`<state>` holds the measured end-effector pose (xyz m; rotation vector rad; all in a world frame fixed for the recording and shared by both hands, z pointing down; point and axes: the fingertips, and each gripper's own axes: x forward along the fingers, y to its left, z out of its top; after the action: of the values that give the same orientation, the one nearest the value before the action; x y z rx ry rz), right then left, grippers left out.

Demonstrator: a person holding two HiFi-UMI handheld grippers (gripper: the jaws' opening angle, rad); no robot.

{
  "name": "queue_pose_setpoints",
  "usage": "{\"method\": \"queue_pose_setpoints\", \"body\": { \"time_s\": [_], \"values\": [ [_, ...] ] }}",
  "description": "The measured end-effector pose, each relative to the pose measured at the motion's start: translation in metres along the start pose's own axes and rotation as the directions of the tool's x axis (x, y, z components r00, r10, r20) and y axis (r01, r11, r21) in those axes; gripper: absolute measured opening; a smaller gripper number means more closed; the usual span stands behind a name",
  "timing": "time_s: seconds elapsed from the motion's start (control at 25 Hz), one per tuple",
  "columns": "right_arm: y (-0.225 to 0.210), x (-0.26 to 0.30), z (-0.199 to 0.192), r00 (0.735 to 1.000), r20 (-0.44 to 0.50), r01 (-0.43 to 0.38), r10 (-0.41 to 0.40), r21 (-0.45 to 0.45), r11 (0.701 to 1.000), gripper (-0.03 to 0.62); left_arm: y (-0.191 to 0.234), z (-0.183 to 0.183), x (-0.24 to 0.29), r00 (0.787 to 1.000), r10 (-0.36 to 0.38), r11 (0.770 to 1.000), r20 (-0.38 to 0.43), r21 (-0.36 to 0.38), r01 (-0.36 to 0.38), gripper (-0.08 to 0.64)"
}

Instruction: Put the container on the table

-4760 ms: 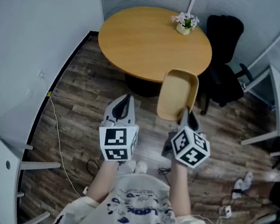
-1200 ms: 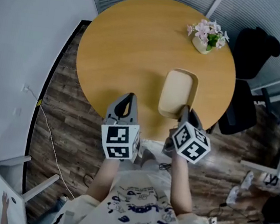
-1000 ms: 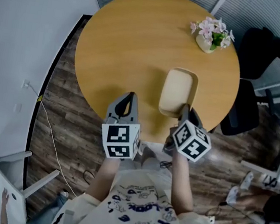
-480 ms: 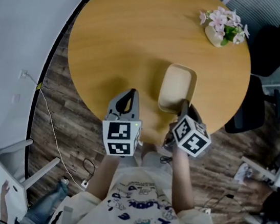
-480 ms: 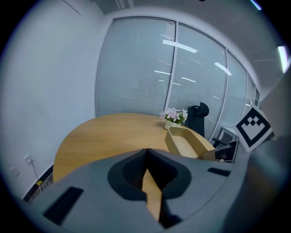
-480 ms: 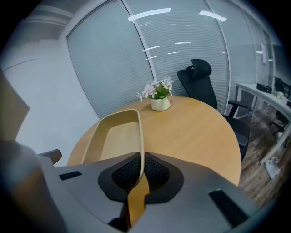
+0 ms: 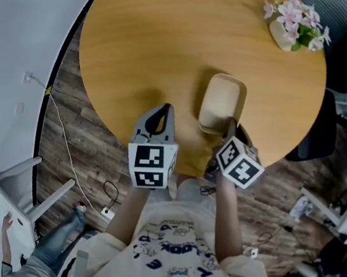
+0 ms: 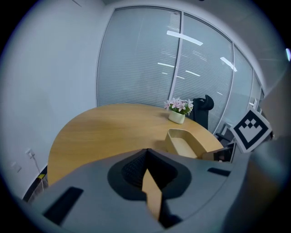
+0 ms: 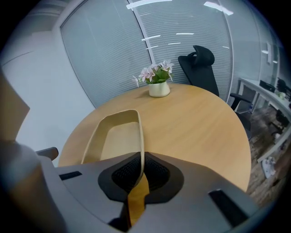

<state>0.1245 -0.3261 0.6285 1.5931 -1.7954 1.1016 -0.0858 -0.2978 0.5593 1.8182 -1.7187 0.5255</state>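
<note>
Big round wooden tabletop [image 7: 148, 41] fills the head view, and that's the landing zone. Over its near-right part sits the container [image 7: 221, 101], a pale tan, open-topped, oblong tub, empty inside, long axis running away from the person. It's low over the wood, level, with a shadow tight along its left side; whether the base is already touching, I can't tell from here.

The right claw [image 7: 231, 123] is clenched on the container's near end, and the right gripper view shows why it rides so steady: the thin wall runs straight down between the two jaws, pinched at the rim, so the tub hangs out ahead like a tray on a handle. My read is that this grip lets it come down flat, well inside the edge.

The left claw [image 7: 162, 109] is closed on nothing, jaws together in its own view, parked just left of the container over the tabletop's near edge, out of the way.

The little pot of pink flowers [image 7: 294, 25] stands well apart at the far right, so no crowding.

Writing? No label or brand shows on the container. Only black-and-white square markers on the cubes [image 7: 150, 165], plus blue print on the person's shirt, too distorted to read.
</note>
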Motion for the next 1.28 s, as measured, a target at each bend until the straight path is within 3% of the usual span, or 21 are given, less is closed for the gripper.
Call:
{"method": "queue_pose_setpoints", "body": {
  "time_s": [0.8,0.92,1.0,1.28],
  "values": [
    [-0.001,0.026,-0.014,0.999,-0.043,0.008,-0.008,-0.019,1.000,0.018,0.010,-0.024,0.019,0.998,0.021,1.000,-0.060,-0.016,-0.022,0.003],
    [-0.001,0.024,-0.011,1.000,-0.029,0.001,-0.001,-0.019,1.000,0.023,0.010,-0.023,0.017,0.998,0.023,1.000,-0.052,-0.019,-0.024,0.003],
    [0.001,0.020,-0.007,1.000,-0.016,-0.004,0.004,-0.025,1.000,0.069,0.010,-0.021,0.014,0.999,0.026,0.999,-0.042,-0.020,-0.026,0.003],
    [0.001,-0.012,0.019,0.996,0.087,0.030,-0.025,-0.060,0.998,0.072,0.010,0.002,-0.007,0.999,0.030,0.999,0.029,-0.016,-0.029,0.003]
  ]
}}
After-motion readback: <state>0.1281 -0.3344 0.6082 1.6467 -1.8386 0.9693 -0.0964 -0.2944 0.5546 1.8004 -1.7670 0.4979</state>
